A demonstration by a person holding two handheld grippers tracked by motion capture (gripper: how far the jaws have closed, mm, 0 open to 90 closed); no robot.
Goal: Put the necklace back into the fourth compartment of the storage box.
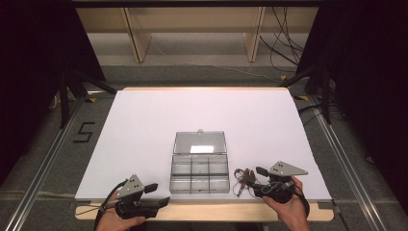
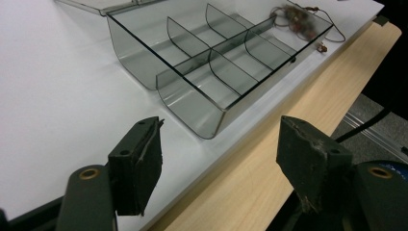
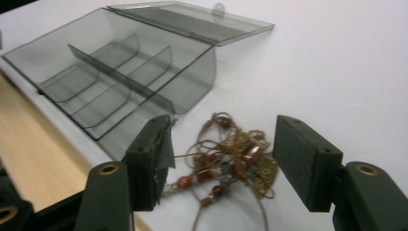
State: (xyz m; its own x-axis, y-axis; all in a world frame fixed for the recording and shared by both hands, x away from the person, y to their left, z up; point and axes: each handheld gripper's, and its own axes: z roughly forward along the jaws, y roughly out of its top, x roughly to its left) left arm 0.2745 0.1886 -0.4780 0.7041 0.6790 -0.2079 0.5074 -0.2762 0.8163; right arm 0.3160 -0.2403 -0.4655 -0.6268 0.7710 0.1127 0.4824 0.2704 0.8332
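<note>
A clear grey compartment box (image 1: 199, 172) sits near the table's front edge with its lid (image 1: 199, 143) laid open behind it; the compartments look empty. To its right lies a tangle of brown beaded cord (image 1: 244, 179). My right gripper (image 1: 258, 181) is open, and its jaws stand on either side of the tangle (image 3: 231, 159) without pressing on it. My left gripper (image 1: 159, 194) is open over the wooden table edge, left of the box, with nothing between its jaws. In the left gripper view, the box (image 2: 192, 110) lies ahead of the left gripper (image 2: 219, 127) and the tangle (image 2: 299, 20) beyond it.
A white sheet (image 1: 144, 125) covers the table, with a strip of bare wood (image 1: 216, 211) along the front edge. In the right gripper view, the box (image 3: 187, 82) and its lid (image 3: 192, 21) lie to the left of and behind the right gripper (image 3: 223, 125). Shelving and cables are beyond the table.
</note>
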